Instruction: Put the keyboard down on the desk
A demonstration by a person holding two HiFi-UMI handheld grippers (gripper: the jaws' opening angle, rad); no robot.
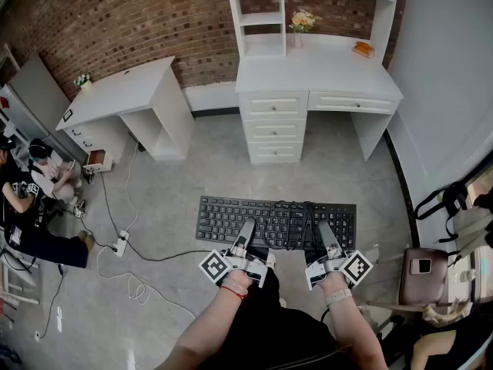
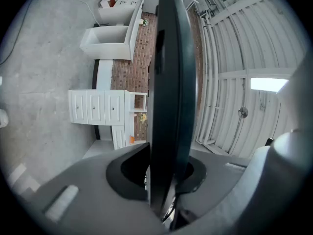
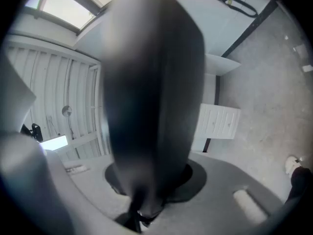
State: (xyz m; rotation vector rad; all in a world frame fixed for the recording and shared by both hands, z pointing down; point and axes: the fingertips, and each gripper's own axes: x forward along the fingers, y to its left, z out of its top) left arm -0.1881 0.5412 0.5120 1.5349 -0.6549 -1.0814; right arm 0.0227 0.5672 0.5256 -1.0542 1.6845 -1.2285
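Note:
A black keyboard [image 1: 277,220] hangs level above the grey floor, its cable looped across its right half. My left gripper [image 1: 246,233] is shut on its near edge left of centre, and my right gripper [image 1: 328,237] is shut on the near edge further right. In the left gripper view the keyboard [image 2: 168,82] stands edge-on between the jaws. It fills the middle of the right gripper view as a blurred dark slab [image 3: 151,92]. The white desk with drawers [image 1: 323,75] stands ahead against the brick wall, well beyond the keyboard.
A vase of flowers [image 1: 302,21] and an orange object [image 1: 363,49] sit at the back of the desk. A second white desk [image 1: 123,91] stands at the left. Cables and a power strip [image 1: 119,245] lie on the floor. People sit at far left; a brown stool [image 1: 422,274] is at the right.

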